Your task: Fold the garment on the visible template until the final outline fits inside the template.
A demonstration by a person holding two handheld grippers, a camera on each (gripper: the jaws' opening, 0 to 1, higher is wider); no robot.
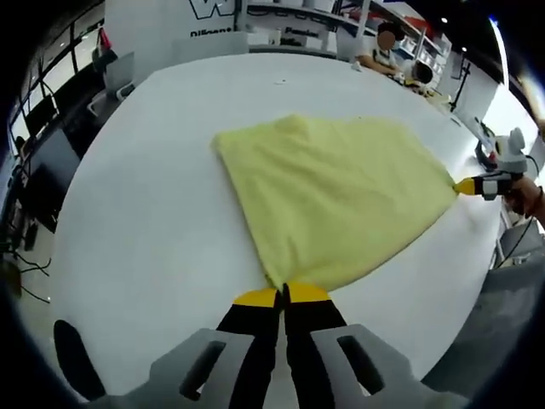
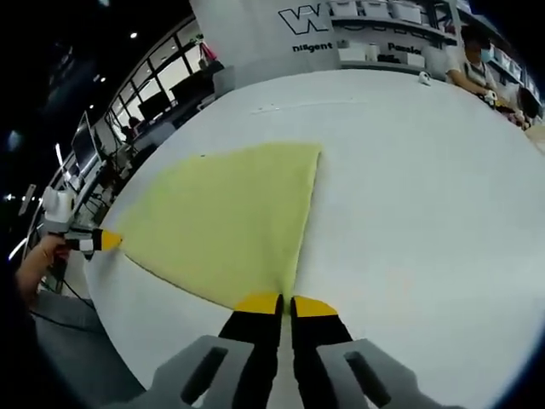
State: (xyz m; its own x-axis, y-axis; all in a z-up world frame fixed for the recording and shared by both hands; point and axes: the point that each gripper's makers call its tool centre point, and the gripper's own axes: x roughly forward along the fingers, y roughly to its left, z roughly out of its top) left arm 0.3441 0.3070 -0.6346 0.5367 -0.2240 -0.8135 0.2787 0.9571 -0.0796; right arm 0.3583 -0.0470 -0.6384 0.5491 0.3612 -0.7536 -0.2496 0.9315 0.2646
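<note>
A yellow garment (image 1: 336, 196) lies spread on the white table (image 1: 153, 204), pulled taut between two corners. My left gripper (image 1: 283, 295) is shut on its near corner, yellow tips pinched together. In the right gripper view the same garment (image 2: 226, 221) fans out to the left, and my right gripper (image 2: 285, 303) is shut on its near corner. The right gripper (image 1: 471, 185) appears at the far right edge of the left gripper view, held by a hand. The left gripper (image 2: 104, 241) appears at the left of the right gripper view. I see no template outline on the table.
The round white table (image 2: 426, 187) has bare surface all around the cloth. A person sits at a desk (image 1: 387, 51) beyond the far edge. Shelves (image 2: 375, 34) and a wall with lettering stand behind. Monitors and chairs (image 1: 51, 153) line the left side.
</note>
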